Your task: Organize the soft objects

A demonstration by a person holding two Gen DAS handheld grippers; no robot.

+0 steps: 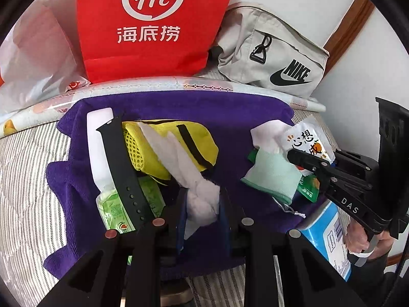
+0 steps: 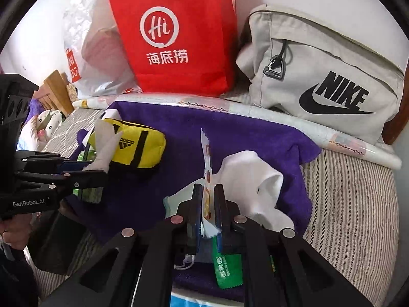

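Note:
My left gripper (image 1: 202,204) is shut on a white glove (image 1: 196,192) whose fingers trail up over a yellow Adidas pouch (image 1: 179,140); the same gripper (image 2: 94,166) shows in the right wrist view. My right gripper (image 2: 208,204) is shut on a white snack packet (image 2: 206,168) held edge-on above a white-and-mint sock (image 2: 250,179). In the left wrist view the right gripper (image 1: 294,157) grips that packet (image 1: 306,140) beside the sock (image 1: 271,171). All lie on a purple towel (image 1: 179,107).
A black watch strap (image 1: 122,168) and green wipes pack (image 1: 115,207) lie left on the towel. A green sachet (image 2: 227,268) lies under my right gripper. A red Haidilao bag (image 1: 153,25), grey Nike bag (image 2: 327,76) and white plastic bag (image 2: 94,46) stand behind. A blue tissue pack (image 1: 329,238) sits right.

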